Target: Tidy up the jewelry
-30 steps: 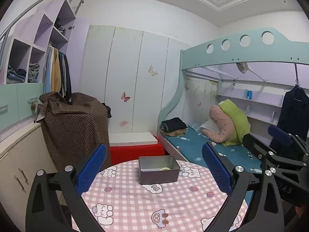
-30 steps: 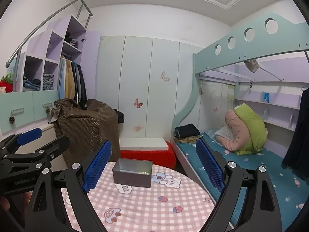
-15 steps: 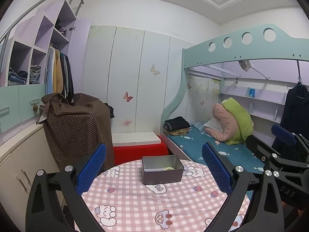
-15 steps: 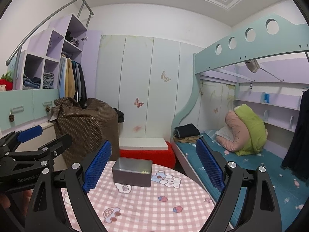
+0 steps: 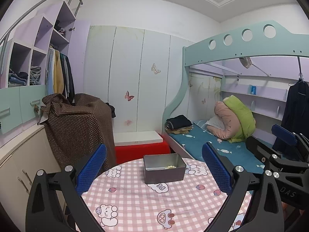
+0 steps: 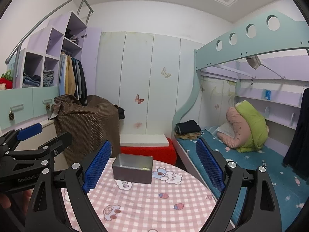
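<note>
A grey metal box (image 5: 164, 169) stands on the round table with a pink checked cloth (image 5: 135, 199). Small pale beads (image 5: 171, 167) lie inside it; they also show in the right wrist view (image 6: 145, 168). The box appears in the right wrist view (image 6: 132, 171) too. My left gripper (image 5: 154, 169) is open and empty, held above the near table in line with the box. My right gripper (image 6: 152, 167) is open and empty, with the box just left of its middle. Each gripper shows at the edge of the other's view, the right one (image 5: 285, 150) and the left one (image 6: 32, 145).
A brown dotted cover (image 5: 77, 125) drapes over something left of the table. A red box with a white top (image 5: 139, 147) stands behind the table. A bunk bed (image 5: 222, 145) with a folded quilt runs along the right. Cupboards (image 5: 19, 154) line the left wall.
Both grippers have pulled back and risen slightly, so the box sits a little farther and lower in view. Both stay open and empty.
</note>
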